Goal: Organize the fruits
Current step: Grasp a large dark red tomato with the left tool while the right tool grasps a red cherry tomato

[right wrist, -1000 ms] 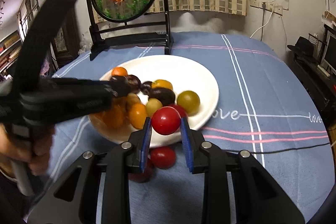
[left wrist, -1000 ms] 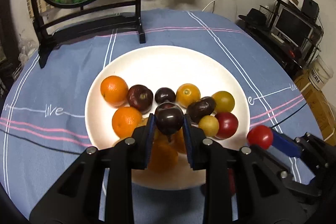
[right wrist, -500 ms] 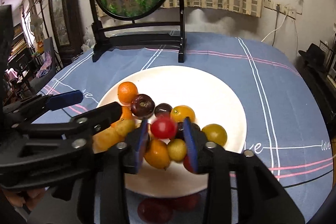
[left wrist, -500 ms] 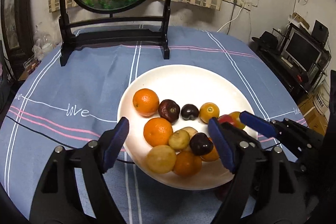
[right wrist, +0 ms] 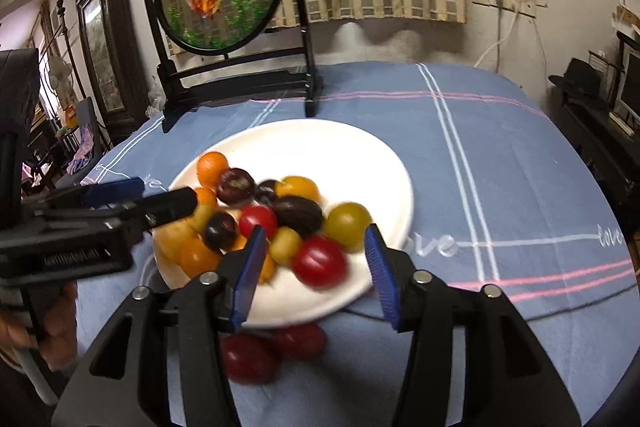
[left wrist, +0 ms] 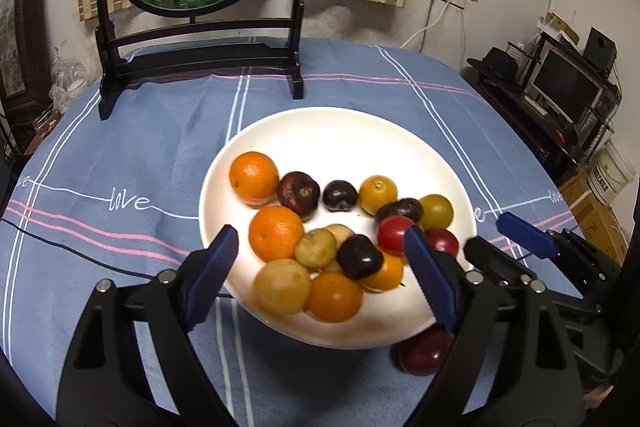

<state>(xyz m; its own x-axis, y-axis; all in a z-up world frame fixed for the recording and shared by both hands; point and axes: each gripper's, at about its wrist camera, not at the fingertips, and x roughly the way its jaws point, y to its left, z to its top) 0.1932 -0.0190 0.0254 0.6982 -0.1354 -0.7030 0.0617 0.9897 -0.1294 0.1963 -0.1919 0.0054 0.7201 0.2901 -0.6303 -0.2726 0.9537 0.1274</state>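
A white plate (left wrist: 344,131) (right wrist: 320,143) holds oranges, dark plums, yellow fruits and red tomatoes. My left gripper (left wrist: 320,279) is open and empty above the plate's near edge, over a dark plum (left wrist: 359,256) on the pile. My right gripper (right wrist: 316,267) is open and empty over the plate's near rim, above a red tomato (right wrist: 320,261); another red tomato (right wrist: 258,221) lies on the pile. The right gripper also shows at the right of the left wrist view (left wrist: 504,239). Two red fruits (right wrist: 272,349) lie on the cloth in front of the plate.
A blue checked tablecloth (left wrist: 140,155) covers the round table. A black stand with a round goldfish panel (left wrist: 200,7) stands at the table's back. A monitor and shelves (left wrist: 568,95) stand off the table's right edge.
Both grippers have opened. The left let go of a dark plum onto the pile, then the right let go of a red tomato onto the plate. Both pulled back slightly.
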